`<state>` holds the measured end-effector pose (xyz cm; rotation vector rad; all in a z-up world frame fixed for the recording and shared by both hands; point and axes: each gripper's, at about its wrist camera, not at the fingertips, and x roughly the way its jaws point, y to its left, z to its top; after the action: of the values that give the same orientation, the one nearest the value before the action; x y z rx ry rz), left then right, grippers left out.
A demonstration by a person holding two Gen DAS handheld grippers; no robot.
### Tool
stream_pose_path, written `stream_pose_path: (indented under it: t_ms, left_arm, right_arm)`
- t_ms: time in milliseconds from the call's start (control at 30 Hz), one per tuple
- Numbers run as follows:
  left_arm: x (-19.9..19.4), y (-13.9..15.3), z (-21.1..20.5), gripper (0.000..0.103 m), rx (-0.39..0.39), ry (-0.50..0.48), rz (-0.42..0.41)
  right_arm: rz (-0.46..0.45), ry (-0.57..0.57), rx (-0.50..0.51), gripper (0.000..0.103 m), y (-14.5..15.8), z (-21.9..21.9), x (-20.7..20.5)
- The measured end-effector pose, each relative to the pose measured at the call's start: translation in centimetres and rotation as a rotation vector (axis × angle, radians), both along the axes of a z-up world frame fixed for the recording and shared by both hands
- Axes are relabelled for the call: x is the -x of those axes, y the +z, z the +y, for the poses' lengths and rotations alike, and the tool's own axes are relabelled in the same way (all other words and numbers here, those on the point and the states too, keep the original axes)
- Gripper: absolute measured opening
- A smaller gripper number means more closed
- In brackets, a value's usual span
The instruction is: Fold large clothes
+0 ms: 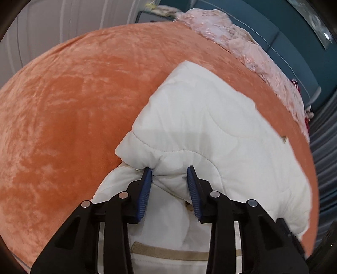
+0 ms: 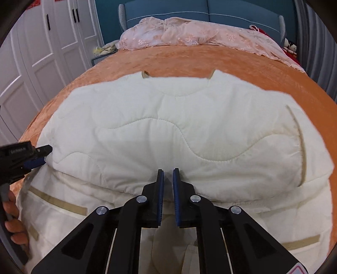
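Cream-white quilted padded jacket (image 2: 168, 130) is lying on the orange velvet bedspread (image 2: 189, 61), its upper part folded down over the lower half w/ tan-trimmed pockets. Left gripper (image 1: 169, 171) is sitting at the folded corner on the jacket's left side, blue pads partly apart w/ a puckered bunch of fabric squeezed between them, so it's gripping the jacket. Right gripper (image 2: 167, 171) is resting at the fold edge near the middle, jaws nearly closed; only a narrow gap showing, can't tell if fabric is pinched. Pink lace blanket (image 2: 189, 33) is lying bunched by the blue headboard (image 2: 168, 10).
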<state>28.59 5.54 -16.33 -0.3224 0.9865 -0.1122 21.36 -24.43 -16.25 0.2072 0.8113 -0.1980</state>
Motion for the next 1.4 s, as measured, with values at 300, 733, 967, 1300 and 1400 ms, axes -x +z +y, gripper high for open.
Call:
stream_pose_path:
  t_ms: [300,733,967,1300,1400]
  left_arm:
    - [1.2,-1.3,-1.9,0.034,-0.166,-0.023,-0.132]
    - [2.1,-1.5,-2.5,0.034,-0.225,-0.020,-0.166]
    - [3.8,-0.3,-2.0,0.034,-0.230,-0.046,-0.138]
    - [-4.1,9.8,-2.5,0.033,-0.120,-0.072,-0.183]
    - [-8.2,9.2,-4.8,0.033,-0.163,-0.072,-0.167]
  right_arm:
    - [-0.024,-0.007,0.016,0.005,-1.0,0.2,0.3]
    - [-0.043,-0.011,0.005,0.005,-1.3,0.3,0.8]
    - [-0.016,-0.004,-0.022,0.008,-0.3,0.2,1.1]
    - [-0.140,0.036,-0.189,0.013,7.3,-2.0,-4.9]
    - [-0.118,0.043,-0.176,0.013,7.2,-2.1,-10.3]
